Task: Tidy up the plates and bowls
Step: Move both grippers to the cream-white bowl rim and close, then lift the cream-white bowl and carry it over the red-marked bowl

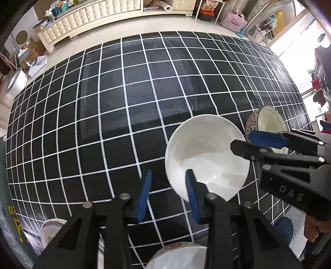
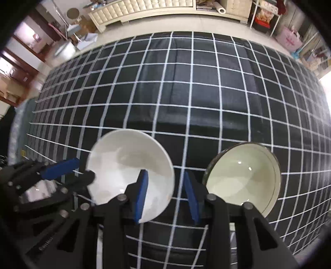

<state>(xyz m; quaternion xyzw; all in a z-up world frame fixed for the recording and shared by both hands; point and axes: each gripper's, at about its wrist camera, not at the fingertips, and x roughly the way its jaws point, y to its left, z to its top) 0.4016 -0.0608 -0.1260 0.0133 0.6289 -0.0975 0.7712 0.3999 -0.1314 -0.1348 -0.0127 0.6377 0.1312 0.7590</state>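
Ahead, I'm seeing wide open tabletop (image 1: 124, 93); both tools, left tool (image 1: 168, 194) and right tool (image 2: 166, 196), are straddling the white bowl's (image 1: 206, 153) rim, fingers apart.

A black checked cloth (image 1: 124, 103) covers the worktop. Beyond it stands a cream tufted cabinet (image 1: 86, 18); right of the cabinet, a pink bag (image 1: 235, 21).

surface (image 1: 144, 93): black cloth, white grid lines | floor (image 1: 165, 22): pale, glossy, beyond the surface at 12 o'clock | cabinet (image 1: 86, 18): long, cream, tufted front, 11 o'clock | shelf rack (image 1: 209, 10): white, packed with goods, 1 o'clock | pink bag (image 1: 235, 21): on floor, 1 o'clock | window (image 1: 293, 43): bright daylight, 2 o'clock
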